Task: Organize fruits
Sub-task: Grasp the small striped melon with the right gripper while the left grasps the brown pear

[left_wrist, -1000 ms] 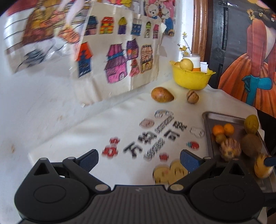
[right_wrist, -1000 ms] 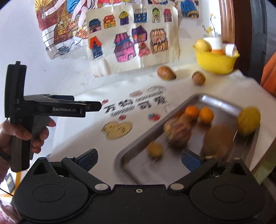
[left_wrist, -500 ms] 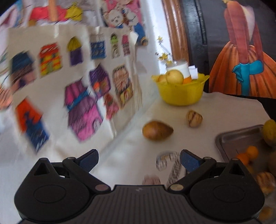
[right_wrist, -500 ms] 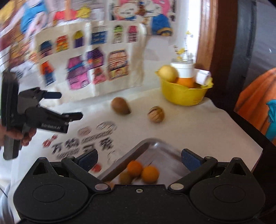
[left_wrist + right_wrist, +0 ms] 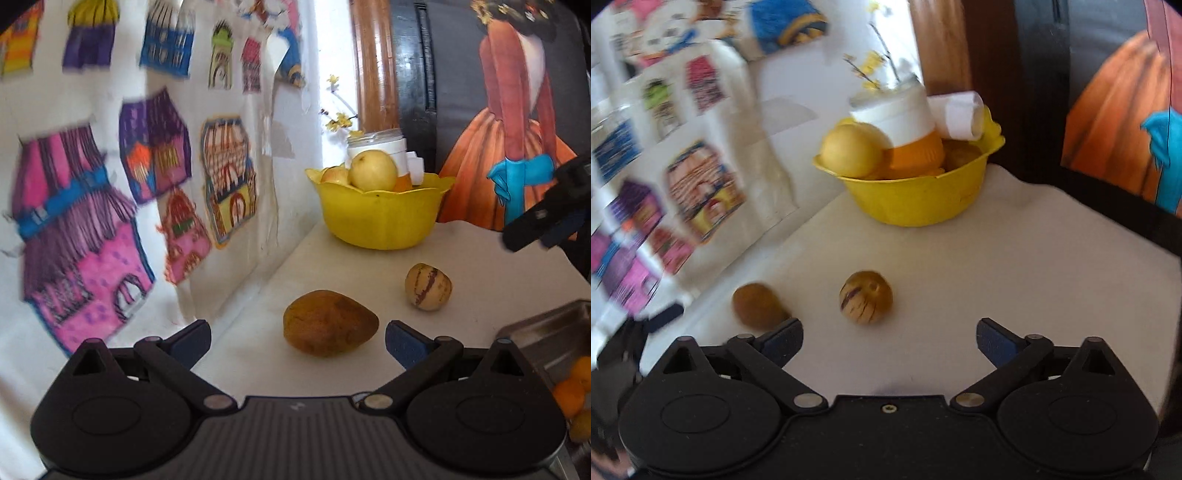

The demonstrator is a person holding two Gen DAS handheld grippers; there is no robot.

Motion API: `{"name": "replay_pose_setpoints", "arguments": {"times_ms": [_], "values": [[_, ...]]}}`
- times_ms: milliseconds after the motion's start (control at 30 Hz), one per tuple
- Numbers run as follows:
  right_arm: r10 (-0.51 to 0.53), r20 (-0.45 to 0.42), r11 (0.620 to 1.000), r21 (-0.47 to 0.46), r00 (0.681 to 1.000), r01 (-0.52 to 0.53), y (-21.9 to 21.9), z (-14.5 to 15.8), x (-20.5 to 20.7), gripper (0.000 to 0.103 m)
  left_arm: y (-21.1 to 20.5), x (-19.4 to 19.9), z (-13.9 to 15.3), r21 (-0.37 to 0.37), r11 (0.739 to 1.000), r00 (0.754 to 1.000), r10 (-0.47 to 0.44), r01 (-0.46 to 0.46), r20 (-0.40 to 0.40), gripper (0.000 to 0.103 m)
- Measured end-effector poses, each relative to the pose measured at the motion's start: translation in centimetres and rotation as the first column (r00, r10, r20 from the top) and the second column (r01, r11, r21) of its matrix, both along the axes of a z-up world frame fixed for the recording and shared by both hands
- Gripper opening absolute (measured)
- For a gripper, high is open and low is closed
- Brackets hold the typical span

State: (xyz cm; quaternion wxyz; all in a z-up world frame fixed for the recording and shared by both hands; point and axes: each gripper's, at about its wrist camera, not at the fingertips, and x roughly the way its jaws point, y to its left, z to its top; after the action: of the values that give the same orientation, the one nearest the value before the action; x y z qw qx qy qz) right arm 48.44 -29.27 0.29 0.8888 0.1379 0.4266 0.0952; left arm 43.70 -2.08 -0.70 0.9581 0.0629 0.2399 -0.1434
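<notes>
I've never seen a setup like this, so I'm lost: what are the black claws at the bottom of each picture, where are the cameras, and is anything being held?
No robot here: a person holds a two-finger gripper in each hand, each carrying a camera looking along its fingers. One picture is from the left gripper, the other from the right gripper. Both are open and hold nothing; the right one's jaws are closing slightly. On the white table lie a brown fruit and a striped fruit. Behind them stands a yellow bowl of fruit; a metal tray with oranges sits at the right.
</notes>
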Motion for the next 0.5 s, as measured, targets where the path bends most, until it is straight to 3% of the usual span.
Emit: {"name": "replay_pose_setpoints", "arguments": {"times_ms": [200,367,500], "values": [[-0.040,-0.057,0.998,0.042,0.998,0.042,1.3,-2.0,3.8,0.091,0.2,2.2,-1.4,-0.043,0.999,0.998,0.007,-0.010,-0.058,0.103],[-0.059,-0.091,0.995,0.076,0.994,0.066,2.2,-3.1,5.3,0.083,0.6,3.1,-1.4,-0.095,0.995,0.998,0.015,-0.021,-0.063,0.103],[-0.061,-0.112,0.994,0.081,0.992,0.070,2.9,-3.8,6.2,0.078,0.3,3.6,-1.4,-0.088,0.996,0.997,0.011,-0.017,-0.072,0.103]]}}
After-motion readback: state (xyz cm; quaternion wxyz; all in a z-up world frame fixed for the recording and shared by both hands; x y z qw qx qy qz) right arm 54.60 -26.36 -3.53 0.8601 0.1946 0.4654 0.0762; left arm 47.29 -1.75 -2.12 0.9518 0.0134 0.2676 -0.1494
